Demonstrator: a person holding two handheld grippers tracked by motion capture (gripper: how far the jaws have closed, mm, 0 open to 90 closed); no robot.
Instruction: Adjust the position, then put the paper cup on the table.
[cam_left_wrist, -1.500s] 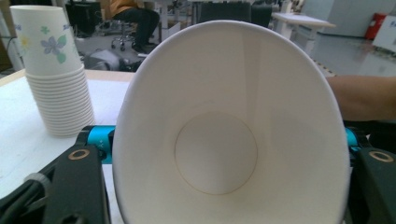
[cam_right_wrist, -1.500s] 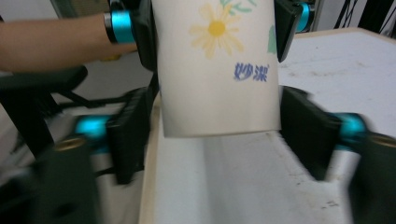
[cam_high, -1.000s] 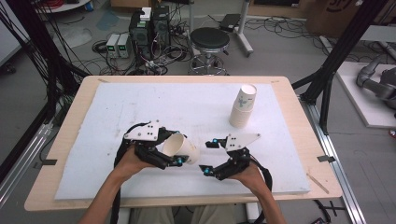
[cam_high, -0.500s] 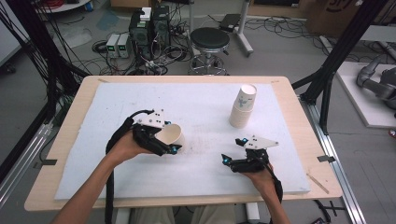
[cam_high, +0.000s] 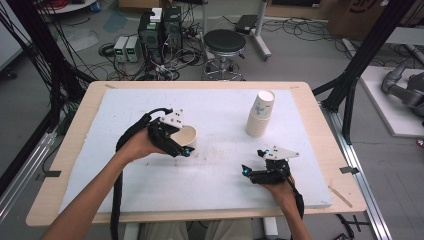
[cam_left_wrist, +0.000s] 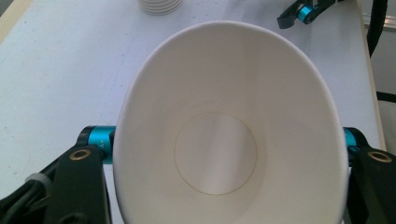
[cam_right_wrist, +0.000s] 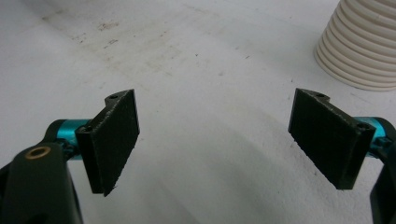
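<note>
Cup (cam_high: 186, 137) left of stack (cam_high: 260, 115) (tabletop)

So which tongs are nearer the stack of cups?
Right. The right tongs sit open in front of the stack of cups; the left tongs, gripping a single cup, are farther left.

Tabletop (cam_high: 320, 120): light wood, rectangular, bare wood margin along all edges. White mat (cam_high: 220, 185) covers most of surface, faint scuffs and grey smudges near middle. Stack of paper cups (cam_high: 260, 116) stands upside down on mat, far right part, ribbed rims nested at base. Thin wooden stick (cam_high: 342, 196) lies on bare wood past mat's near right corner.
</note>
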